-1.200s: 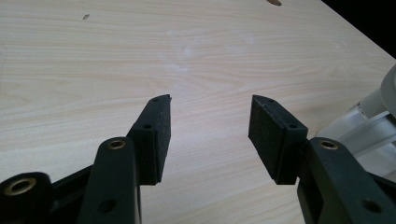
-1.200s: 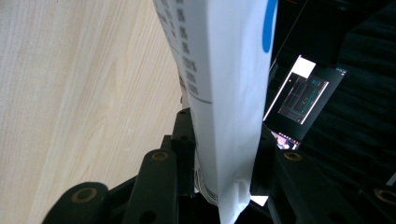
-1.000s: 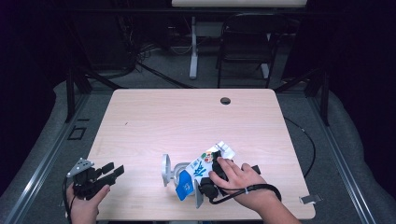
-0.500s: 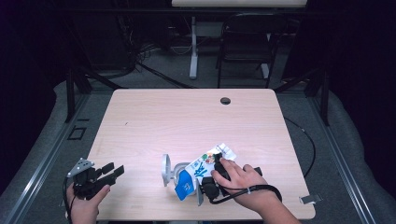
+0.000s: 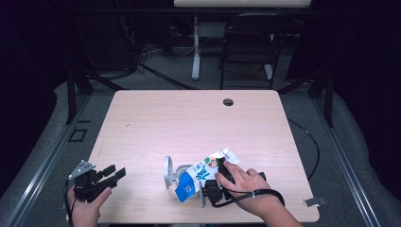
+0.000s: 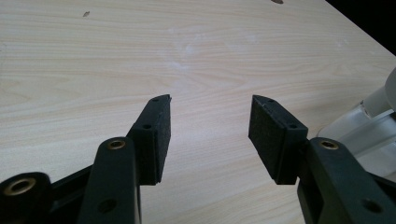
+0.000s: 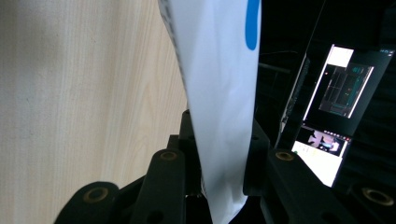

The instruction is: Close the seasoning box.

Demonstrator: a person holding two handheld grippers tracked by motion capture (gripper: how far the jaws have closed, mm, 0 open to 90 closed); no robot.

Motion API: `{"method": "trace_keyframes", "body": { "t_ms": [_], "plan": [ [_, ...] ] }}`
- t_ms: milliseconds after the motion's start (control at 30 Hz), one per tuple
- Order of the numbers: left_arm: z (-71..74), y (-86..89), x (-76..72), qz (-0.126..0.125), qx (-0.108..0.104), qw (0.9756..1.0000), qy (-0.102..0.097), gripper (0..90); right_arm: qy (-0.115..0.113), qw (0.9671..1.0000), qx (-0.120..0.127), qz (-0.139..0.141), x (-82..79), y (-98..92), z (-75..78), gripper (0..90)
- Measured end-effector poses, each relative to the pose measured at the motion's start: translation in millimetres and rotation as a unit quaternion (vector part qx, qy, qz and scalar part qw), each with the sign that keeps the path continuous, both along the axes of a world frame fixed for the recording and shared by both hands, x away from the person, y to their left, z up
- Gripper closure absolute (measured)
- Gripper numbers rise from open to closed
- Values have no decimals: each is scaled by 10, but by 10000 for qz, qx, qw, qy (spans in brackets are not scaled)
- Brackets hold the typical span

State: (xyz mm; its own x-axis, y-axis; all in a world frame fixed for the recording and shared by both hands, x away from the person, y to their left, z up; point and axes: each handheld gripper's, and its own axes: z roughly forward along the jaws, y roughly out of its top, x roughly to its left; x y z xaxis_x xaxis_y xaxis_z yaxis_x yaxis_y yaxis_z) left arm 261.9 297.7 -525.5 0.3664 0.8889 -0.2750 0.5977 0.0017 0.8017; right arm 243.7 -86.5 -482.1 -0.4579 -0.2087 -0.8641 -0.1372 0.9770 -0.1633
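Observation:
A white and blue carton with a printed picture is held tilted over the table's front edge, its lower end next to a clear glass container. My right gripper is shut on the carton, with a hand wrapped over it. In the right gripper view the carton's white side runs up between the two black jaws, and the pads press on it. My left gripper stands open at the table's front left corner, with nothing between its pads. The glass container shows at the right edge of the left gripper view.
The light wooden table has a round cable hole near its far edge. A black cable hangs off the right side. Behind the table stand a chair and a desk leg. A lit monitor stands off the table.

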Motion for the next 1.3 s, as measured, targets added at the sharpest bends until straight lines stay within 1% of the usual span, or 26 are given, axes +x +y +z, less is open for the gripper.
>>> {"method": "trace_keyframes", "body": {
  "t_ms": [33, 67, 133, 167, 233, 267, 333, 400, 467, 533, 567, 600, 633, 667, 733, 767, 800, 867, 1000, 1067, 1133, 1167, 1200, 1233, 1267, 1300],
  "plan": [
    [0, 0, 0, 0, 0, 10000, 0, 494, 0, 10000, 0, 0, 0, 0, 0, 755],
    [-2, -1, 2, -6, 5, 10000, 1, 494, 102, 9998, 157, -37, 10, -22, -12, 755],
    [-5, -3, 2, -3, -2, 10000, 8, 494, 122, 9997, 220, -50, 13, -36, -20, 757],
    [-5, -3, 2, -2, 2, 10000, 7, 494, 146, 9994, 300, -43, 18, -46, -32, 758],
    [-5, -3, 2, 0, -1, 10000, 6, 494, 149, 9994, 286, -98, 13, -53, -27, 759],
    [-6, -3, 2, 1, 3, 10000, 6, 494, 191, 9990, 408, -60, 21, -65, -47, 759],
    [-9, -5, 3, 8, -4, 10000, 9, 494, 195, 9989, 408, -94, 20, -70, -41, 761],
    [-11, -6, 3, 1, 4, 10000, 22, 494, 277, 9981, 544, -114, 27, -82, -50, 763],
    [-13, -7, 5, 2, 0, 10000, 26, 493, 338, 9976, 586, -138, 34, -91, -36, 764],
    [-14, -7, 6, -2, 3, 10000, 26, 493, 405, 9965, 720, -158, 38, -105, -48, 766],
    [-14, -7, 6, -2, 3, 10000, 26, 493, 405, 9965, 720, -158, 38, -105, -48, 766],
    [-16, -8, 7, -1, 3, 10000, 28, 493, 441, 9961, 723, -257, 30, -107, -31, 768],
    [-17, -8, 8, -5, 8, 10000, 28, 493, 463, 9951, 859, -152, 46, -123, -52, 770],
    [-17, -8, 8, -5, 8, 10000, 28, 493, 463, 9951, 859, -152, 46, -123, -52, 770],
    [-20, -9, 9, -11, 17, 10000, 34, 493, 556, 9932, 994, -226, 46, -143, -60, 772],
    [-20, -10, 10, -18, 22, 10000, 34, 493, 540, 9935, 980, -209, 48, -147, -58, 773],
    [-22, -12, 10, -16, 19, 10000, 33, 493, 559, 9926, 1058, -200, 51, -155, -72, 773],
    [-22, -16, 9, -11, 28, 10000, 43, 493, 567, 9919, 1117, -212, 52, -163, -77, 773],
    [-22, -17, 10, -12, 26, 10000, 41, 493, 515, 9914, 1183, -205, 42, -177, -84, 775],
    [-25, -17, 11, -11, 27, 10000, 42, 493, 592, 9884, 1383, -208, 46, -202, -112, 778],
    [-27, -17, 12, -13, 35, 10000, 47, 493, 612, 9877, 1420, -224, 45, -207, -116, 779],
    [-28, -18, 13, -18, 38, 10000, 51, 493, 712, 9844, 1587, -269, 54, -221, -120, 782],
    [-29, -18, 13, -18, 42, 10000, 51, 493, 752, 9832, 1638, -293, 56, -229, -120, 784],
    [-29, -18, 13, -18, 42, 10000, 51, 493, 752, 9832, 1638, -293, 56, -229, -120, 784],
    [-30, -17, 13, -15, 42, 10000, 53, 493, 798, 9808, 1745, -338, 54, -245, -128, 789],
    [-33, -17, 14, -12, 41, 10000, 50, 493, 813, 9806, 1751, -337, 56, -250, -125, 790]
  ]
}}
